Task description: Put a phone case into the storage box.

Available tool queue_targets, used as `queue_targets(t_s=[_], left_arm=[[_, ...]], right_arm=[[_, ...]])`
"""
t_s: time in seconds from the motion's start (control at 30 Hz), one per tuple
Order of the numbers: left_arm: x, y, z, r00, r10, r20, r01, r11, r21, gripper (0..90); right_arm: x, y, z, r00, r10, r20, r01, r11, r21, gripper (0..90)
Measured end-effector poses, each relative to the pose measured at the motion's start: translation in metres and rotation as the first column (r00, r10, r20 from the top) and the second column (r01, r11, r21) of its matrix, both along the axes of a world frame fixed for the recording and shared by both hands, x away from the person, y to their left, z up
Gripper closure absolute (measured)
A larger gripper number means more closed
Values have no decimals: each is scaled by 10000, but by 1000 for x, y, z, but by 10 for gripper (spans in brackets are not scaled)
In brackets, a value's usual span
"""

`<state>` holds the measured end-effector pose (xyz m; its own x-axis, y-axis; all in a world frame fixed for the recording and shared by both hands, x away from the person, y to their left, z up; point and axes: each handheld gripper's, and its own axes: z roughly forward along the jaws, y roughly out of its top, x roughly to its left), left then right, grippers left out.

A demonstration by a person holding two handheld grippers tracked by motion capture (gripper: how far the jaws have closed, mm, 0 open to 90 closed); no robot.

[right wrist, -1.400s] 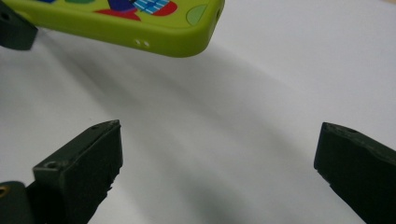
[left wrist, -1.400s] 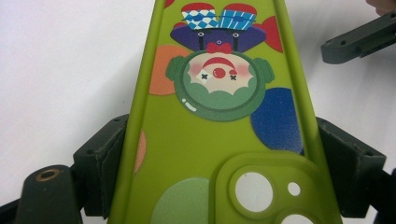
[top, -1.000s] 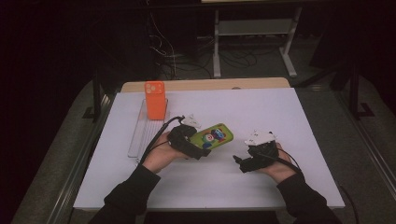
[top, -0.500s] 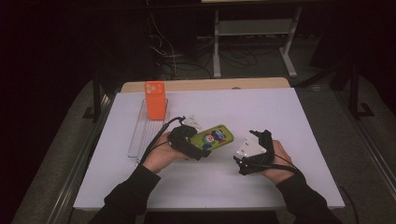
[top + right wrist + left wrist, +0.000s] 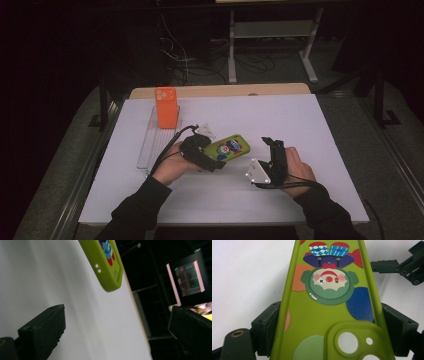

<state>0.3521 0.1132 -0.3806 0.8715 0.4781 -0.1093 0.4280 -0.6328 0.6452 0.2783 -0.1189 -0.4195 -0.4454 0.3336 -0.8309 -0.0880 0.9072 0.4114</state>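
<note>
Dark floor, cables and a metal stand are seen beyond a white table (image 5: 300,130), on which the work is laid out. The green phone case (image 5: 227,148) is pinched across its long sides near the camera cut-out by the left gripper (image 5: 329,322), its jaws pressed against both edges; the case projects forward from those tongs, printed back upward. The right gripper (image 5: 117,327) is held just beside the case's free end with its jaws spread wide and nothing between them; in the right gripper view the case's corner is seen ahead of and above the gap, apart from both jaws. An orange phone case (image 5: 166,107) is stood upright at the far end of a clear tray (image 5: 150,145), well beyond the left gripper.

Several risks are judged from here. Since the case is gripped at one end only, it could be levered or twisted out of the left jaws if the free end is pushed by the right tongs. Soft edges could also be squeezed inward, so the hold could be lost.
</note>
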Motion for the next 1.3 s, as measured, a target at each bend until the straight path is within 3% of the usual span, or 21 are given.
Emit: queue_targets(t_s=[0.1, 0.3, 0.37, 0.4, 0.73, 0.8, 0.87, 1.07, 1.1, 1.3], left_arm=[[-1, -1, 0, 9999, 85, -61, -85, 9999, -121, 151], [-1, -1, 0, 10000, 52, -57, -53, 9999, -114, 152], [0, 0, 0, 10000, -42, -19, 42, 10000, 5, 151], [-1, 0, 0, 10000, -21, -26, 21, 10000, -23, 152], [-1, 0, 2, 10000, -56, 51, 56, 10000, -22, 152], [-1, 0, 2, 9999, -87, 64, 87, 10000, 10, 152], [-1, 0, 2, 9999, -96, 69, 96, 10000, 4, 152], [-1, 0, 2, 9999, -134, 83, 134, 9999, 7, 152], [-2, -2, 1, 10000, 42, 33, -41, 9997, -222, 152], [-2, -2, 1, 9999, -152, 53, 152, 9999, -35, 151]], right_arm=[[-1, 4, -1, 9979, 293, 586, -253, 9974, -675, 6], [-1, 11, -2, 9910, 766, 1094, -617, 9891, -1335, 8], [-1, 12, -3, 9902, 718, 1195, -548, 9886, -1403, 11], [-2, 14, -4, 9927, 635, 1022, -491, 9893, -1371, 15], [0, 28, -4, 9838, 1007, 1480, -738, 9814, -1772, 140], [0, 31, -3, 9787, 1166, 1687, -835, 9779, -1916, 184], [1, 35, -3, 9698, 1221, 2109, -872, 9820, -1676, 246], [0, 41, -9, 9640, 1633, 2098, -1193, 9709, -2075, 415], [-1, 43, -10, 9637, 1666, 2085, -1205, 9687, -2172, 458], [-2, 46, -14, 9583, 1933, 2104, -1393, 9590, -2470, 629]])
